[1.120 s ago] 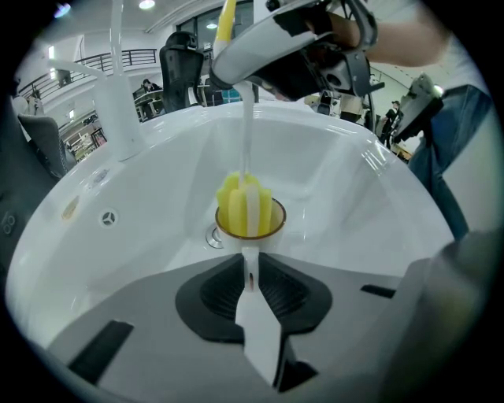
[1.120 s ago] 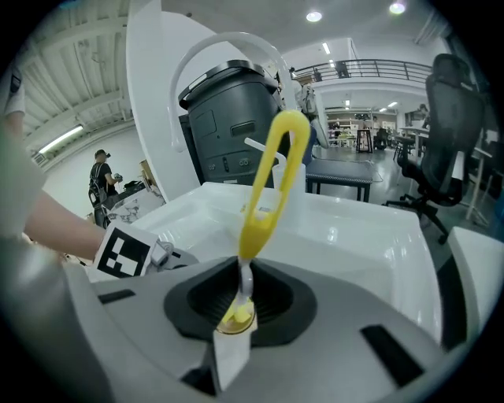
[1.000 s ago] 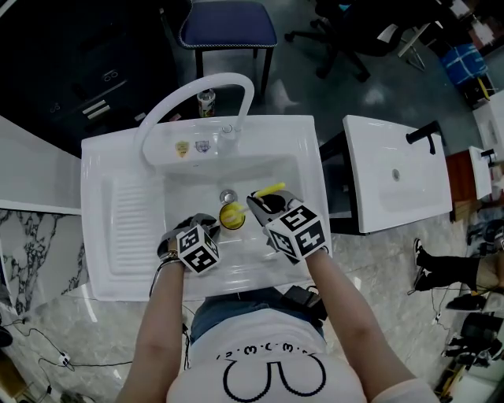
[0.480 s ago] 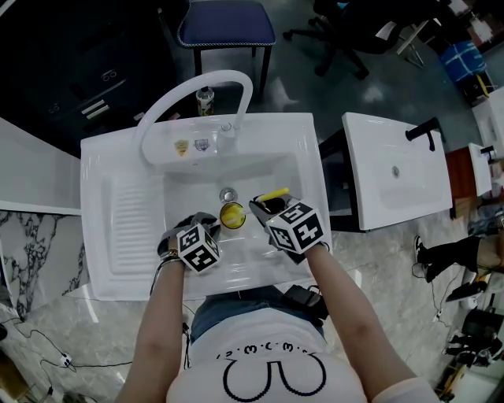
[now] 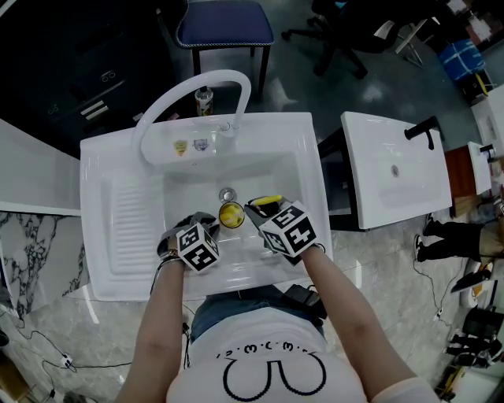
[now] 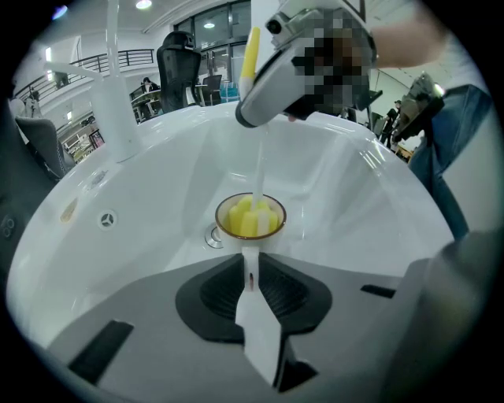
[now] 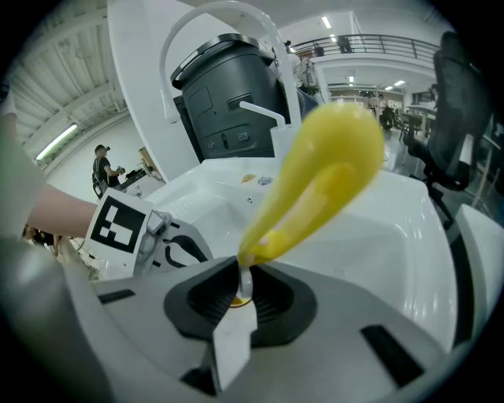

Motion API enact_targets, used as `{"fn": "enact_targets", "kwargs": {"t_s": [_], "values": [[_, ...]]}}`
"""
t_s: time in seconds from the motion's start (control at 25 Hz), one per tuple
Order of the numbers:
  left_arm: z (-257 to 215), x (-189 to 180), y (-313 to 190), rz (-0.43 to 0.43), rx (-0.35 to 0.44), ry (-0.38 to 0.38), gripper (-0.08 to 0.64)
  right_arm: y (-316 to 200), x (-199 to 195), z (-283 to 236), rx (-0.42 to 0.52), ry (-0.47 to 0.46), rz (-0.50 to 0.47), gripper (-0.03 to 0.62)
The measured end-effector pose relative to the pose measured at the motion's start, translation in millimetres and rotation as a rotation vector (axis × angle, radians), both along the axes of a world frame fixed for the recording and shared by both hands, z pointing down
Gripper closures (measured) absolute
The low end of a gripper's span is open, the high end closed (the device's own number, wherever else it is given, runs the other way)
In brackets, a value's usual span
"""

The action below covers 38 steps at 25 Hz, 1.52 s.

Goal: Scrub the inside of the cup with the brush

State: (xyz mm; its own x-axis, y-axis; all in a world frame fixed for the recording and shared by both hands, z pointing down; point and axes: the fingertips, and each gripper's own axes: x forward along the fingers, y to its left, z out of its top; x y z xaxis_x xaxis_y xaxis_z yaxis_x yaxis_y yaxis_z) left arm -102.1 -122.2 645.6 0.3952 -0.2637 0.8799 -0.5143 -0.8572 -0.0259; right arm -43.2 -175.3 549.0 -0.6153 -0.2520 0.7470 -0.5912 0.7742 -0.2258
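Observation:
A small white cup (image 5: 231,214) stands in the sink basin beside the drain (image 5: 227,194). My left gripper (image 5: 213,226) is shut on the cup's near side; a white strip of it sits pinched between the jaws (image 6: 248,264). My right gripper (image 5: 254,209) is shut on the brush, on its thin shaft just below the yellow handle (image 7: 315,185). In the left gripper view the shaft (image 6: 257,169) runs straight down from the right gripper (image 6: 252,118), and the yellow sponge head (image 6: 250,219) fills the inside of the cup (image 6: 273,210).
The white sink (image 5: 126,205) has a ribbed drainboard at the left and a tall curved faucet (image 5: 189,94) at the back. A second white sink (image 5: 394,173) stands to the right. A blue chair (image 5: 224,24) stands behind the sink.
My right gripper has sunk a little and shifted left toward the cup, tilting the yellow handle lower. The left gripper and the cup have stayed put.

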Motion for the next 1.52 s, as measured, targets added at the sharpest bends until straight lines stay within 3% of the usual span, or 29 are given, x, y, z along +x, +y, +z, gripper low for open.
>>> {"fn": "enact_targets", "kwargs": {"t_s": [0.2,0.4,0.52,0.76,1.0,1.52], "values": [[0.3,0.1,1.0,0.011,0.004,-0.009,0.492,13.3,4.3,-5.3,-0.011,0.028,-0.047,0.545],[2.8,-3.3,-0.3,-0.003,-0.003,-0.017,0.494,18.9,-0.6,-21.6,-0.146,-0.097,0.038,0.545],[2.9,-3.0,-1.1,0.005,0.000,-0.016,0.494,18.0,-3.6,-25.1,-0.163,-0.138,0.069,0.543],[1.5,-0.9,-0.4,0.018,0.002,-0.015,0.494,1.1,-9.9,-33.5,-0.059,-0.171,0.101,0.546],[1.9,-2.4,-1.0,0.005,0.001,-0.011,0.493,-17.1,-8.2,-35.3,0.098,-0.087,0.080,0.546],[1.9,-1.2,-0.6,0.018,0.004,-0.015,0.493,0.7,11.0,-17.9,0.015,-0.016,0.015,0.546]]}}
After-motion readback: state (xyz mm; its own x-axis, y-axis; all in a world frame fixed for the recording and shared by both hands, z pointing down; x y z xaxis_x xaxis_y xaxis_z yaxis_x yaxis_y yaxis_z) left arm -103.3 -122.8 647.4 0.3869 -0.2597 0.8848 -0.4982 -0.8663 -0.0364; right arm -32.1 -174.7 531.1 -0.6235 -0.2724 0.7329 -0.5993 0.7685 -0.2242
